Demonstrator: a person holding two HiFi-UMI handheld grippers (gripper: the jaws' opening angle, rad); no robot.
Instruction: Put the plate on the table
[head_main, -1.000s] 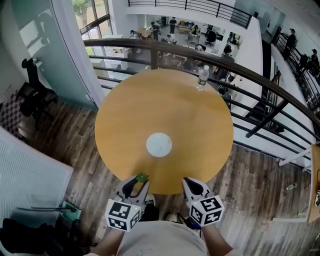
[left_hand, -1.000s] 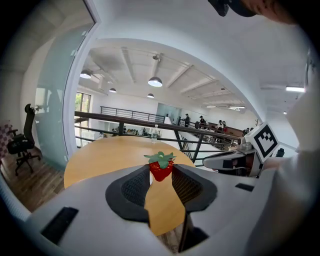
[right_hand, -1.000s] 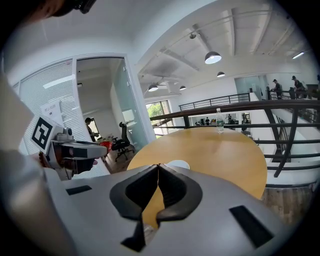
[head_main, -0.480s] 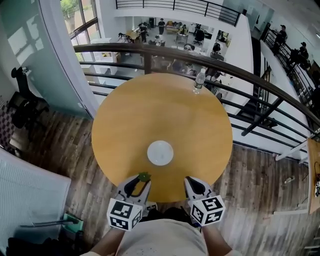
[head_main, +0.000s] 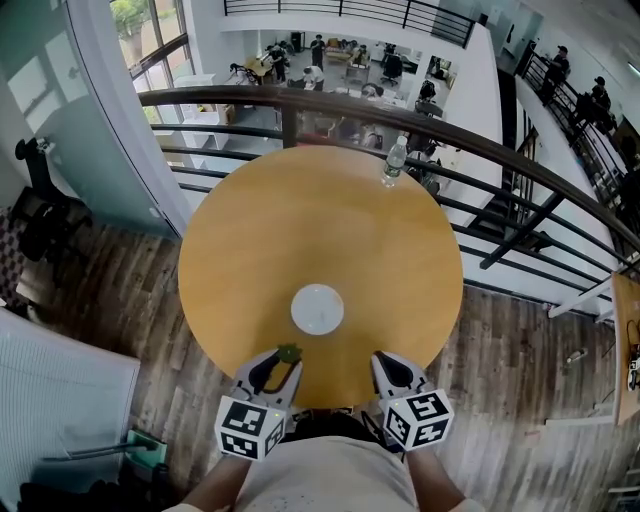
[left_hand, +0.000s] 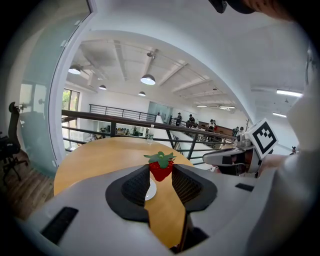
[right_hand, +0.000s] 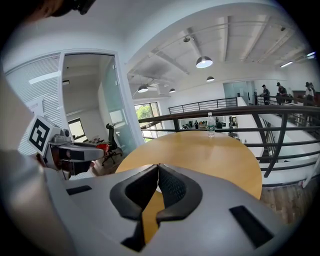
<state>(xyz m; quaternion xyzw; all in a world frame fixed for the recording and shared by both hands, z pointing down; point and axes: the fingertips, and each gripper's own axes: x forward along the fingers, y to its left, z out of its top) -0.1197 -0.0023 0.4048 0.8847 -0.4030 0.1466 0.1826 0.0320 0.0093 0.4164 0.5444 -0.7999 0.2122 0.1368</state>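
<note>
Left tool (head_main: 283, 360), at the near edge of the desk (head_main: 300, 220): jaws pinching a strawberry (left_hand: 161, 168) by its red body, leaves up. Right tool (head_main: 382, 362), beside it: jaws pressed together, nothing between them. White plate (head_main: 318, 309) lies flat on the round wooden desk, just beyond both tools. Water bottle (head_main: 395, 160) stands upright at the far edge, near the railing (head_main: 500, 148).
</note>
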